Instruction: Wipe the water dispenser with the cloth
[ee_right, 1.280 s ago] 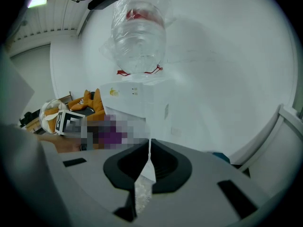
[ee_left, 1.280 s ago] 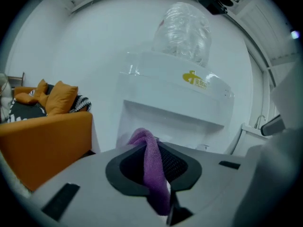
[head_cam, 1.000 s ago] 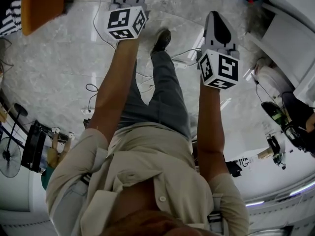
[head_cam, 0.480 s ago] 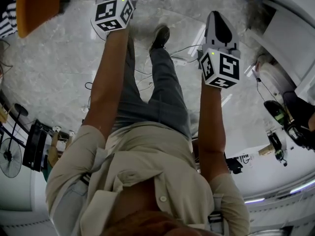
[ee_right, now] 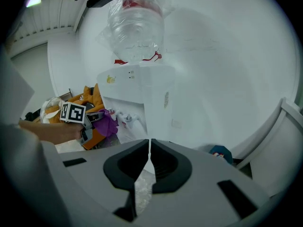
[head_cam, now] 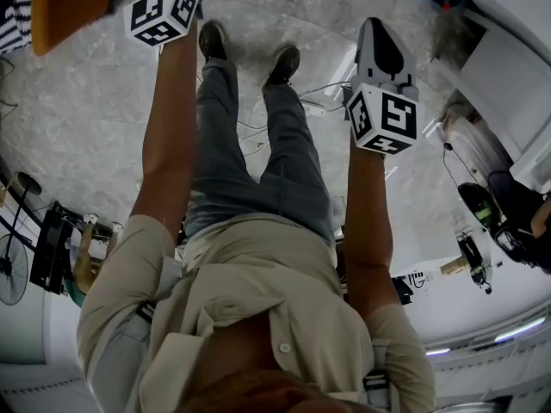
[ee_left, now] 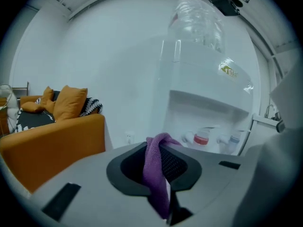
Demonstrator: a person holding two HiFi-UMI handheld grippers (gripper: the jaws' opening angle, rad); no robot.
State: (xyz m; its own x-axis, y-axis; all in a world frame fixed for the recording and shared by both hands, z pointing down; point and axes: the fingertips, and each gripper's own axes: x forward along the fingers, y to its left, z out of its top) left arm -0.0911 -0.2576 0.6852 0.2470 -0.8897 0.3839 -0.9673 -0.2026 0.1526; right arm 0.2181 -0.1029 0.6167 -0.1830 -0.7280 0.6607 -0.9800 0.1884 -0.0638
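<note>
I can read no text in any view. The water dispenser (ee_left: 208,103) carries a small yellow logo (ee_left: 228,70), too blurred to make out.

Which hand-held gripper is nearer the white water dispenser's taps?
Left. The left hand-held gripper, holding the purple cloth, is close before the taps; the right hand-held gripper sits farther back.

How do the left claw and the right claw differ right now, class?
The left claw is shut on the purple cloth; the right claw is shut on nothing. In the head view, the left claw reaches farther forward than the right claw. Both point toward the water dispenser.
</note>
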